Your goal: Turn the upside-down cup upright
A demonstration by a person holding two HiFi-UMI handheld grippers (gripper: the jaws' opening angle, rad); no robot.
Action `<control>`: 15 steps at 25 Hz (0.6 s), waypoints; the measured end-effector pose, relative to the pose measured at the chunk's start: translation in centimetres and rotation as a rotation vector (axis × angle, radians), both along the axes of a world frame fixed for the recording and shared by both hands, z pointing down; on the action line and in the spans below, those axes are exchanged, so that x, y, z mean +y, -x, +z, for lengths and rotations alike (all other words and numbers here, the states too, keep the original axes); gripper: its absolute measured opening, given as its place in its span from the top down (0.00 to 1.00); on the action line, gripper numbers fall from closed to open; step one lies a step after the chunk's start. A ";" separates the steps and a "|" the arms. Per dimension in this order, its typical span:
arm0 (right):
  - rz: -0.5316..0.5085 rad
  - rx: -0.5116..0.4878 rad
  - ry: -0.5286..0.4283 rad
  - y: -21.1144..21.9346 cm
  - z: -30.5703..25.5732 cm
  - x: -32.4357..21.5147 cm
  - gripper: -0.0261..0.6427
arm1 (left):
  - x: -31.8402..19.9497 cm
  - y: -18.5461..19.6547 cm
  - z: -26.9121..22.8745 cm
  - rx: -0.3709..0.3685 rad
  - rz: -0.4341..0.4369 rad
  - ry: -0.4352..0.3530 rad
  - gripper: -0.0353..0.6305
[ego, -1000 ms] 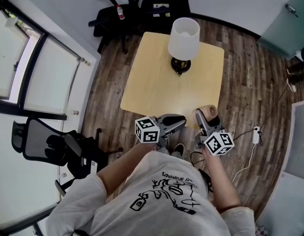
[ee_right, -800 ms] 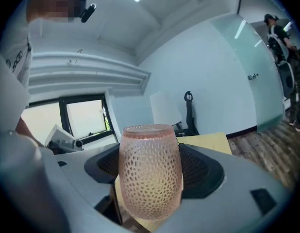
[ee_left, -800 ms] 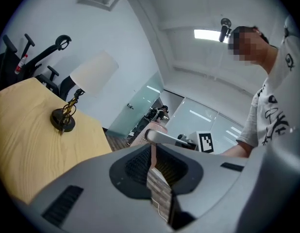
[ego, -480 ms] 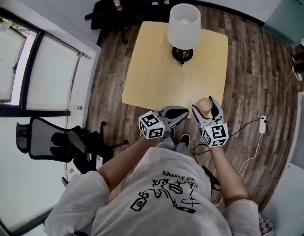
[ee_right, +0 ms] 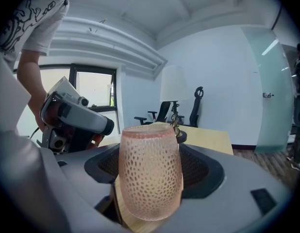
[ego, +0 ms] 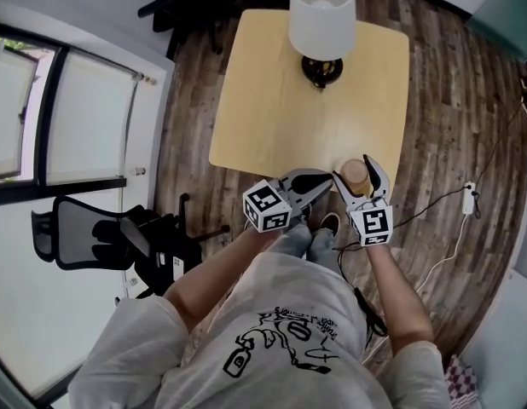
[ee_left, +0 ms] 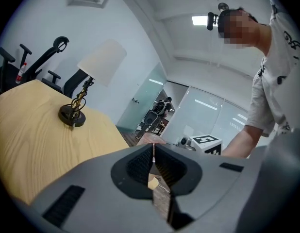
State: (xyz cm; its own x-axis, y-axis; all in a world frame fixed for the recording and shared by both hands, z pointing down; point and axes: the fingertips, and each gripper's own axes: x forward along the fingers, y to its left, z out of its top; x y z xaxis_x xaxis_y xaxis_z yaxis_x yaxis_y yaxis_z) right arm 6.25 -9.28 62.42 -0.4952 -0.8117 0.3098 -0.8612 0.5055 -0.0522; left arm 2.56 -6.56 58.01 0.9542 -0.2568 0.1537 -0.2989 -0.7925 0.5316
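Right gripper view: the cup (ee_right: 150, 171) is mouth up, long axis vertical, clamped between the right gripper's (ee_right: 152, 178) jaws. Its base is at the tabletop's (ee_right: 208, 140) near edge, by the right corner — whether it touches I cannot tell. The left gripper (ee_left: 153, 152), just beside it on the left, has just been closing its jaws — they meet on nothing. The set-down looks to be the right hand's alone.

white t-shirt (ego: 263, 339) with black print
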 end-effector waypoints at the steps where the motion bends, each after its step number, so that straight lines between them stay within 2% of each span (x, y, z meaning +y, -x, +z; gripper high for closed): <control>1: 0.003 -0.001 0.001 0.1 0.4 0.0 0.42 | 0.0 0.1 0.4 0.001 -0.003 0.006 0.92; 6: 0.009 0.011 0.015 0.3 2.8 0.2 0.42 | 0.4 0.0 2.7 0.008 -0.001 0.032 0.92; 11: 0.027 0.004 0.030 0.0 4.8 0.2 0.42 | -0.1 0.5 4.4 0.018 -0.045 0.047 0.92; 15: 0.044 -0.009 0.020 -0.2 5.5 0.1 0.42 | -0.5 0.6 5.1 0.014 -0.046 0.036 0.92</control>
